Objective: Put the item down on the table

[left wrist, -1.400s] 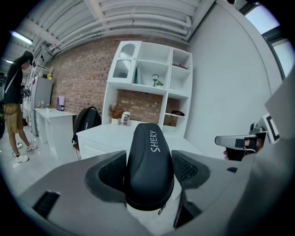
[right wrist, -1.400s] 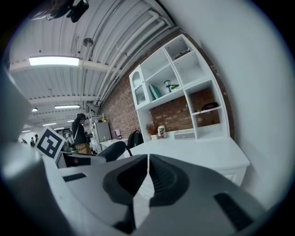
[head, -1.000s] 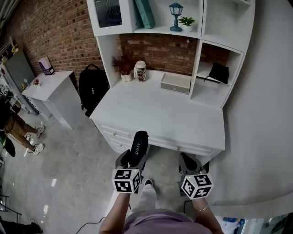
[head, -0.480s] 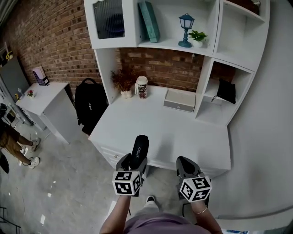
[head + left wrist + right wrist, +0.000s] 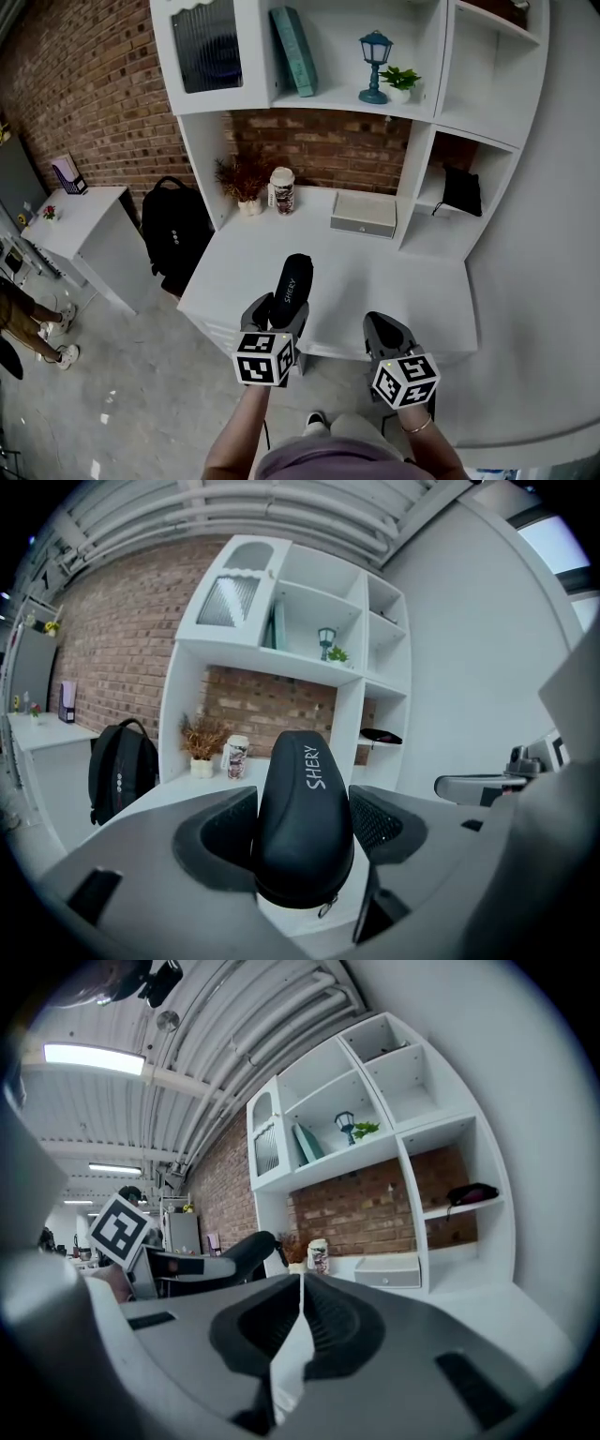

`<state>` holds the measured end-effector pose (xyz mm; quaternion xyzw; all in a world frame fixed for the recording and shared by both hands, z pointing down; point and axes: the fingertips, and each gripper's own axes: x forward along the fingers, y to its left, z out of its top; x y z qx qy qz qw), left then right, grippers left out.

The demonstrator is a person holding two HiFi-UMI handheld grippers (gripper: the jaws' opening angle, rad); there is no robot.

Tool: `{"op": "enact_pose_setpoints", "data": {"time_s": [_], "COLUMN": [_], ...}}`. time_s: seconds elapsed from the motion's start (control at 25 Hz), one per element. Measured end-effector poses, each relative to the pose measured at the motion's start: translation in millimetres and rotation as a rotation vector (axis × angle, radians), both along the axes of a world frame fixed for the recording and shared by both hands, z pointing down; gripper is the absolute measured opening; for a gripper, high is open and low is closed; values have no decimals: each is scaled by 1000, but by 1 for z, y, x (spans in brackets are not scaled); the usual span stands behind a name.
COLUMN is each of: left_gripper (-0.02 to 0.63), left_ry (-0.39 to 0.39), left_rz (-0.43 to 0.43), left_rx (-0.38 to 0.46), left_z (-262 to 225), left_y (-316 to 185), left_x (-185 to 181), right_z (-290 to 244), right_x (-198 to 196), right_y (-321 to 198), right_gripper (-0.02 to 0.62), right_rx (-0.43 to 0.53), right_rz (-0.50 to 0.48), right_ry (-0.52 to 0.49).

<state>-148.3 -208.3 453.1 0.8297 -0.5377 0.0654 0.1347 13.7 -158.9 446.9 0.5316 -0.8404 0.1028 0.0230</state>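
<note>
The left gripper point(image 5: 278, 317) is clamped on a black case point(image 5: 292, 281), 1 jaw pressed to each long side. The case is a smooth, rounded, elongated shell with white lettering along its top. Its long axis runs along the jaws, and its far end points away from the person toward the brick wall point(image 5: 328, 150). It is held in the air over the front part of the white desk point(image 5: 375, 281).

The left gripper view alone shows the dimpled black pads point(image 5: 375, 822) against the case and a small metal zip pull at its near end. The right gripper point(image 5: 386, 333) is empty, and its own view shows the 2 ribbed pads point(image 5: 323, 1321) closed together. Only the head view shows the marker cubes and the desk's far items: a grey drawer box point(image 5: 363, 215) and a patterned cup point(image 5: 282, 190).
</note>
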Motion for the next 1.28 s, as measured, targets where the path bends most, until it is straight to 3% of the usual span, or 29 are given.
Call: {"op": "enact_pose_setpoints", "data": {"time_s": [0.32, 0.68, 1.28], "left_gripper": [307, 307, 307], "left_ry": [-32, -79, -127], "left_rz": [52, 48, 63], "left_rx": [92, 202, 375], "left_z": [-55, -116, -226], "left_y": [-52, -112, -200], "left_x": [19, 33, 69], "right_z": [-39, -94, -180], "right_x": [-7, -10, -5], "right_y": [-50, -117, -199], "right_gripper": [0, 2, 3], "right_rx": [88, 210, 344], "right_rz": [-32, -76, -134], "right_ry": [32, 77, 62]}}
